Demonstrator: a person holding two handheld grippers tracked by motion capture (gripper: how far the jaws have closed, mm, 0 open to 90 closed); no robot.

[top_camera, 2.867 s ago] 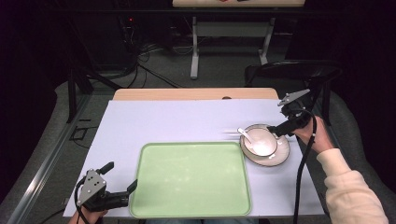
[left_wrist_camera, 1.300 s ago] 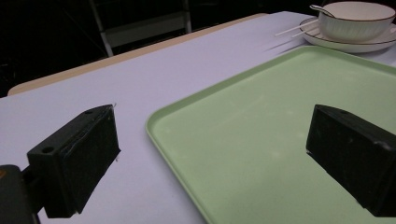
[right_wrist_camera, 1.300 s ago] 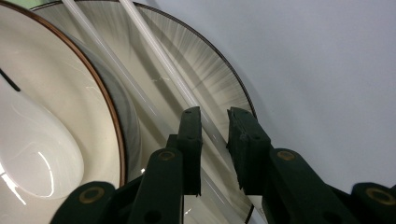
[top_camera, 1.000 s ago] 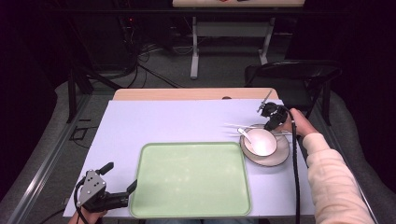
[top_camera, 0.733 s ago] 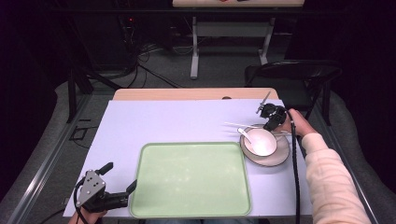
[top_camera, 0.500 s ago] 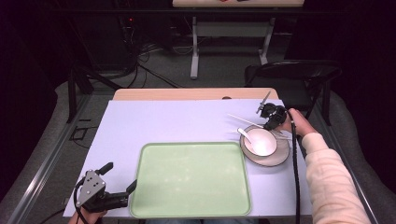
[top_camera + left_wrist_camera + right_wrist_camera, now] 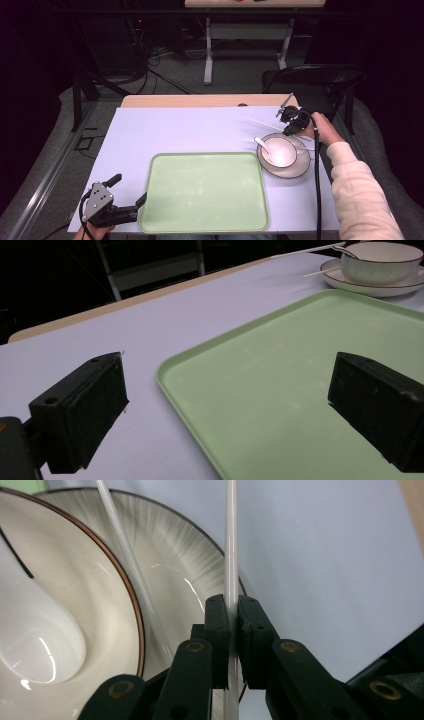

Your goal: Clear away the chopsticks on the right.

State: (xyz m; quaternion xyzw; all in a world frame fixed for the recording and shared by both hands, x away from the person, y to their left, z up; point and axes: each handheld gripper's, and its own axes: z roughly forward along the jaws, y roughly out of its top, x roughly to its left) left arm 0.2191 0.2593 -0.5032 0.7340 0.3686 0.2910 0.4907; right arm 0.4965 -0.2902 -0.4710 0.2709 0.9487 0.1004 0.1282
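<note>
Right gripper view: our right gripper (image 7: 233,630) pinches one white chopstick (image 7: 231,550) just beside the bowl (image 7: 60,605), its mate (image 7: 125,555) resting on the saucer (image 7: 185,565); our left gripper (image 7: 225,415), jaws apart, waits at the green tray (image 7: 280,370), likely the chopstick's destination.

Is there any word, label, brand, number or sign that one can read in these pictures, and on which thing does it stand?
None: no readable text stands on the green tray, the bowl, the saucer, the white chopstick or the table cover.
</note>
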